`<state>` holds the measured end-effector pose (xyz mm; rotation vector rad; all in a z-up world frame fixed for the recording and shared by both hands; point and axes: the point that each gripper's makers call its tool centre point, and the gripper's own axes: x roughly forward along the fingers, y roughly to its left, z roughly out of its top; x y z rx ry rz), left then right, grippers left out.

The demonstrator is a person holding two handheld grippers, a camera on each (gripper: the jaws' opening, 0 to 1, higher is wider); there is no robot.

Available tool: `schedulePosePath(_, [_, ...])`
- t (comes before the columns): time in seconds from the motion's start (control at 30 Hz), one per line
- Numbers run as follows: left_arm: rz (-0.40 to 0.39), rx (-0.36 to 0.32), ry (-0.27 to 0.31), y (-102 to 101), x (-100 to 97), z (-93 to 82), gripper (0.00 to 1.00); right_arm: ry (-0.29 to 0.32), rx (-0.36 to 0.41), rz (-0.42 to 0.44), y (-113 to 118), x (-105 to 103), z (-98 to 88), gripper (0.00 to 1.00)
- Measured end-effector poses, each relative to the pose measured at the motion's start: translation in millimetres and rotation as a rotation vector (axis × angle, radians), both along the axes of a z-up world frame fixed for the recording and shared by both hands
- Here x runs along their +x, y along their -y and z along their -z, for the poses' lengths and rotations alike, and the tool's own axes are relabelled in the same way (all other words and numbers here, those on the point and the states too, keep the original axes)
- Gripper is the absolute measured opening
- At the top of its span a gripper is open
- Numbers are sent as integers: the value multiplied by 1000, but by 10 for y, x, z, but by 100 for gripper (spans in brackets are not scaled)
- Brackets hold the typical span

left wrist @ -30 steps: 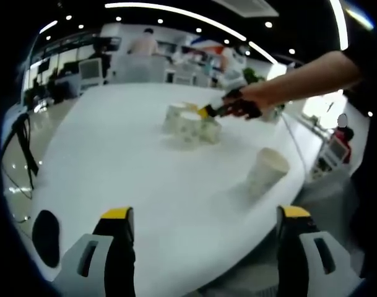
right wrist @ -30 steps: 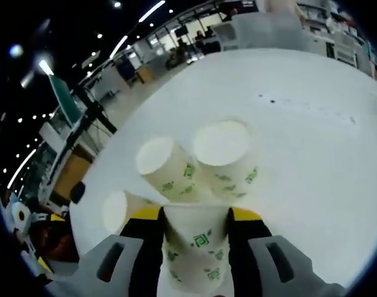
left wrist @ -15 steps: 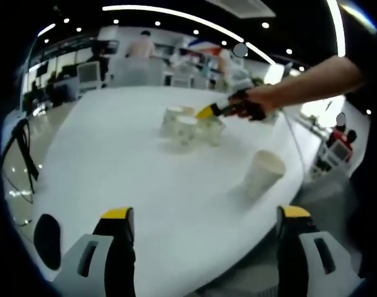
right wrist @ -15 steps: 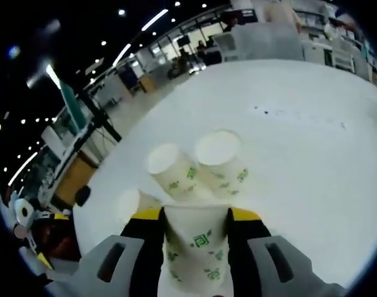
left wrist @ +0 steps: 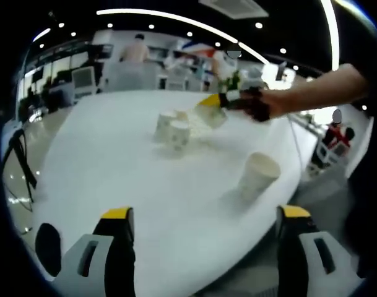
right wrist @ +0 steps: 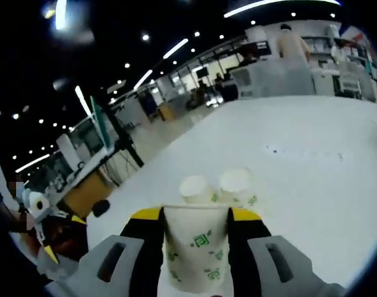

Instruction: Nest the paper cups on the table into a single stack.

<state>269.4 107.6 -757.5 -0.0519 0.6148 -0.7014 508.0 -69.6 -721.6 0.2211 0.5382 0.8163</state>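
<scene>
White paper cups with green print stand on the white table point(left wrist: 101, 161). My right gripper point(right wrist: 195, 214) is shut on one cup point(right wrist: 196, 250) and holds it upright above the table. Beyond and below it, two cups point(right wrist: 195, 189) point(right wrist: 236, 185) stand close together. In the left gripper view these two cups point(left wrist: 165, 125) point(left wrist: 178, 135) sit mid-table. The right gripper point(left wrist: 228, 102), in a person's hand, holds its cup point(left wrist: 212, 116) in the air just right of them. A lone cup point(left wrist: 257, 175) stands near the table's right edge. My left gripper point(left wrist: 205, 213) is open over the near edge.
The table's rounded edge point(left wrist: 281, 204) runs close past the lone cup. A person's arm point(left wrist: 318, 86) reaches in from the right. Desks, chairs and people are beyond the far side. A tripod stand point(right wrist: 117, 133) is left of the table.
The right gripper has lifted its cup off the table, up and away from the two standing cups. The left gripper stays open and has hardly moved.
</scene>
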Motion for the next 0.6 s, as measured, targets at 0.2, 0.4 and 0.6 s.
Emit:
schedulePosePath(0.2, [20,-3,9,75,19,-29,94,30,22,-1,14,-168,-164,37])
schedulePosePath(0.4, [37,-6,21,125,43,-58,94,74,72,13,54,-281,-375,37])
schedulePosePath(0.6, [51,-12,25,173,59,-67,94,135,164,10,29,-447,-699,37])
